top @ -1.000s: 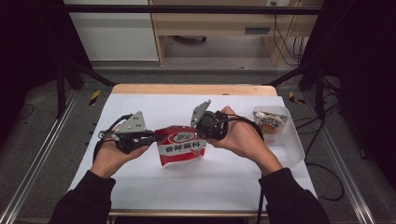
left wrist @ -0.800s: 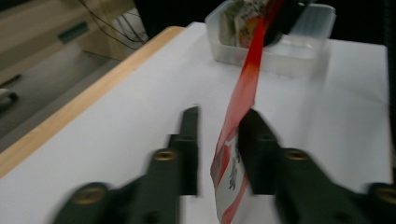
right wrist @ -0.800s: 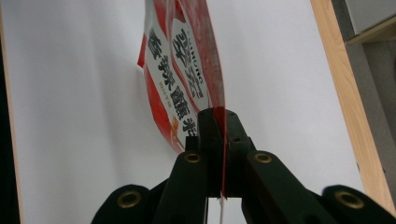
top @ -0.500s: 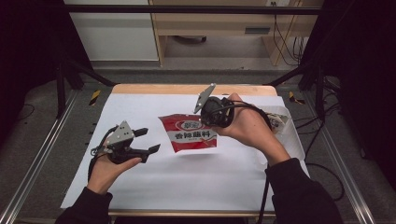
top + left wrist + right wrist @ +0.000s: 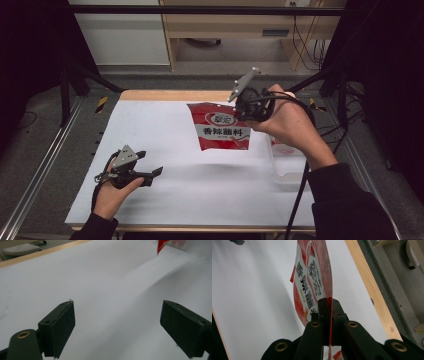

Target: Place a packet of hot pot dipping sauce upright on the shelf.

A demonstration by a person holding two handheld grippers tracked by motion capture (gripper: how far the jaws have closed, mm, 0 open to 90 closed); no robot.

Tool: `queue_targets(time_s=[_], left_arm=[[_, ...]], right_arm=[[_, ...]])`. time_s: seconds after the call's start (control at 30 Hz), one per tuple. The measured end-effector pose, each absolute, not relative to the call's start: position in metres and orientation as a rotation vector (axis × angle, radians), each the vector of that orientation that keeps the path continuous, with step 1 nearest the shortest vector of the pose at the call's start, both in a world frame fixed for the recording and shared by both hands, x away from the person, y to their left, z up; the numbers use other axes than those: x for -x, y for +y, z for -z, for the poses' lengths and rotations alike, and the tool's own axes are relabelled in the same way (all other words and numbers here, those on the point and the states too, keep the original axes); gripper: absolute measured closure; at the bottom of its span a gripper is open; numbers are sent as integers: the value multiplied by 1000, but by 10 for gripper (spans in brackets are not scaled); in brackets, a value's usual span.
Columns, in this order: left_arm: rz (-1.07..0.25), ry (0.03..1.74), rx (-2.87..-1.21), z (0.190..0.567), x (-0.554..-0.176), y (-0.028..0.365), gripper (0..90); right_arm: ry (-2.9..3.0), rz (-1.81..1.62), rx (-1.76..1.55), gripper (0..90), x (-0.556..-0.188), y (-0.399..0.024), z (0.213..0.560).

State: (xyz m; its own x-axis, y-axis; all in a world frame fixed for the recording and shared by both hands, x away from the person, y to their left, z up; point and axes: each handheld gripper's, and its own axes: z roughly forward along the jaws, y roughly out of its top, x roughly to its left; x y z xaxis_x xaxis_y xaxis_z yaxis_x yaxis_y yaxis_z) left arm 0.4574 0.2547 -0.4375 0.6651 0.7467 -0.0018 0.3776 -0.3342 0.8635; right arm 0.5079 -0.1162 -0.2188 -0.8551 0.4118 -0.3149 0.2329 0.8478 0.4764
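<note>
— White sheet over the table point(image 5: 165, 125), wooden edge along the far side. What sits on it?

— Little rests on it directly. A clear plastic tub point(image 5: 292, 167) stands at the right edge, partly behind the person's right forearm. The red seasoning packet point(image 5: 222, 127) hangs in the air over the far middle of the sheet, its lower edge casting a soft shadow below.

— What holds the packet up?

— The right gripper point(image 5: 250, 107). In the right gripper view its two black jaws are pressed together on the packet's point(image 5: 312, 277) thin sealed edge, with the red foil running straight up out of the pinch. The printed face with white lettering turns toward the sheet's side in that view.

— And the left gripper?

— The left gripper point(image 5: 150, 167) lies low over the near left part of the sheet, well apart from the packet. Its jaws have just been opening and now stand wide, with nothing between them; in the left gripper view the two pads point(image 5: 61, 326) frame bare white sheet, and a red corner of the packet point(image 5: 161, 245) peeks in at the top.

— Does the left one touch anything?

— I cannot tell whether its fingertips rest on the sheet or hover just above it.
</note>
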Motion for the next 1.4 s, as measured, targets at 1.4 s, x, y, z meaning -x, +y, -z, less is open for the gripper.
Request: queue_targets(time_s=[1.4], left_arm=[[-557,964,-1932,438,-461,281,123]], right_arm=[[2462,-553,-781,896,-481,-249,197]])
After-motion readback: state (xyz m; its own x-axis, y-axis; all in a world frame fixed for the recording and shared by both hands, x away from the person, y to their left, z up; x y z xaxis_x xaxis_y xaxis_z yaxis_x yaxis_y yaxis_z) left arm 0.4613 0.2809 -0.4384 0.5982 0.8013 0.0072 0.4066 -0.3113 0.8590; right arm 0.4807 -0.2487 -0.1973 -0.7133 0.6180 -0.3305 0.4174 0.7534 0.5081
